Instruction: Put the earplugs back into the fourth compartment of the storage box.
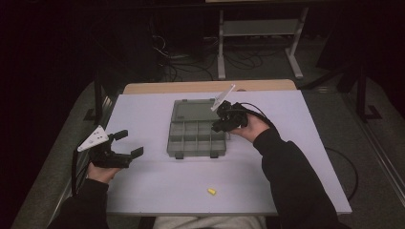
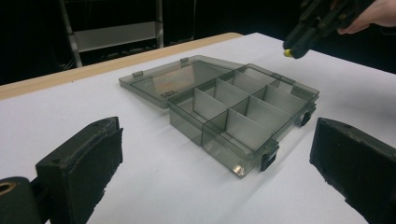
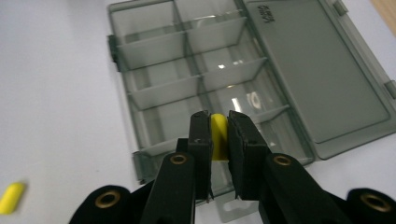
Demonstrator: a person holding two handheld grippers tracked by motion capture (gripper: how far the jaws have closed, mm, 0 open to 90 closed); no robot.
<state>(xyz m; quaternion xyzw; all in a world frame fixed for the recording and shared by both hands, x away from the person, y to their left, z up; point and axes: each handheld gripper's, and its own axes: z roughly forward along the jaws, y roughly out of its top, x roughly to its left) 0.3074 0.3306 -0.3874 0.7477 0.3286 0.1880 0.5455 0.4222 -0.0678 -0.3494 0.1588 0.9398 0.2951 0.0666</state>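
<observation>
Presently catalogued, one moment of sorting small yellow pieces into a compartment box.

Item 1: right gripper (image 3: 218,122), centre of the right gripper view, upper right of the box in the high view (image 1: 228,119). Jaws drawn together and clamped on a yellow piece (image 3: 218,135). The piece's long axis runs up the frame, along the jaws, with its top showing just beyond the jaw ends. In the left gripper view the same gripper enters at the upper right (image 2: 299,44), yellow showing at its tip.

Item 2: compartment box (image 1: 177,143), smoky grey, centre of the table (image 1: 143,191), lid (image 3: 303,70) folded flat open at the far side. Every cell in view looks empty. In the right gripper view the cells nearest the lid lie directly beyond and below the held piece, so the deciding relation is straight down: the piece hangs over the box, apart from its dividers. Judged, release calls for little more than lowering and parting the jaws.

Item 3: left gripper (image 1: 126,143), lower left of the high view, jaws wide apart, holding nothing, well apart from the box's left side. The box lies ahead between its pads (image 2: 88,163).

Item 4: second yellow piece (image 1: 212,192), loose on the table, lower centre of the high view, roughly midway between both hands; also at the lower left edge of the right gripper view (image 3: 10,197).
</observation>
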